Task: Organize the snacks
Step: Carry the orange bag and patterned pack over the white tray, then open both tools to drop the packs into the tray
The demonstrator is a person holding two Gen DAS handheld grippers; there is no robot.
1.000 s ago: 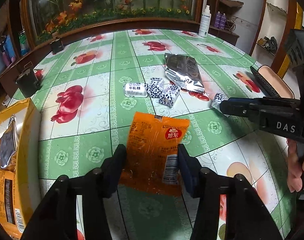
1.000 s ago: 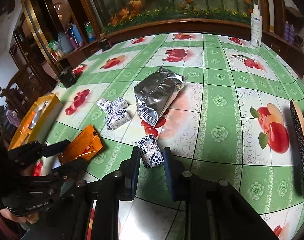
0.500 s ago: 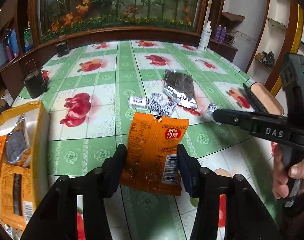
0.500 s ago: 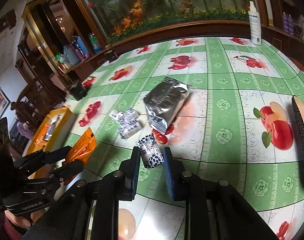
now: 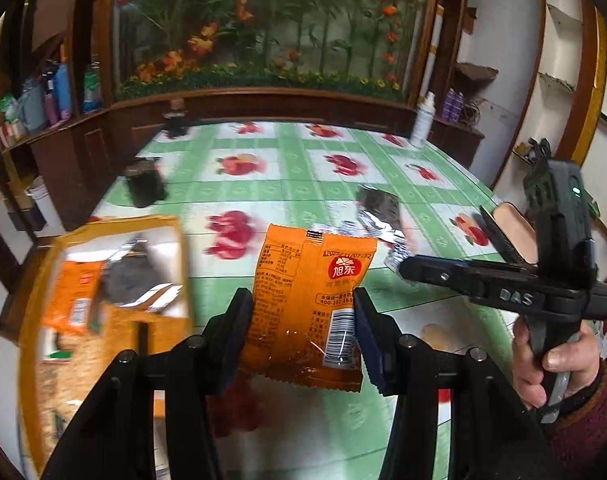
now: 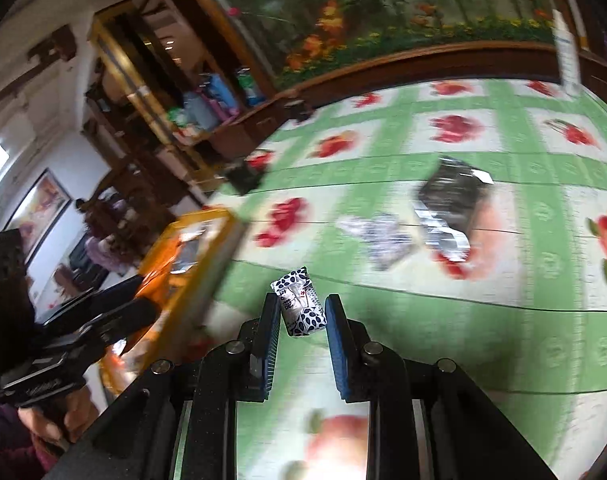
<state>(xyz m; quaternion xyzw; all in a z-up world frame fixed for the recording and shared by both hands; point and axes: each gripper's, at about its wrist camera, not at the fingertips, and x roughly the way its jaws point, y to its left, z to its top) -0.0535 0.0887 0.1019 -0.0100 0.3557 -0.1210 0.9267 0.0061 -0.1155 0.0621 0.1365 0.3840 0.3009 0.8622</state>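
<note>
My left gripper [image 5: 301,320] is shut on an orange snack packet [image 5: 309,300] and holds it in the air above the table. An open yellow box [image 5: 103,308] with several snack packs inside lies to its left; it also shows in the right wrist view [image 6: 191,252]. My right gripper [image 6: 301,314] is shut on a small black-and-white spotted candy pack [image 6: 299,306], lifted off the table. A silver foil bag [image 6: 449,204] and several small spotted packs [image 6: 379,236] lie on the green fruit-print tablecloth [image 6: 483,300] beyond.
A dark jar [image 5: 145,184] stands at the table's left edge and a white bottle [image 5: 421,120] at the far right corner. A tan brush-like object [image 5: 511,232] lies at the right edge. Wooden shelving and a flower display surround the table.
Both grippers have risen off the table with their snacks and swung left. The yellow box now lies much closer to both.
</note>
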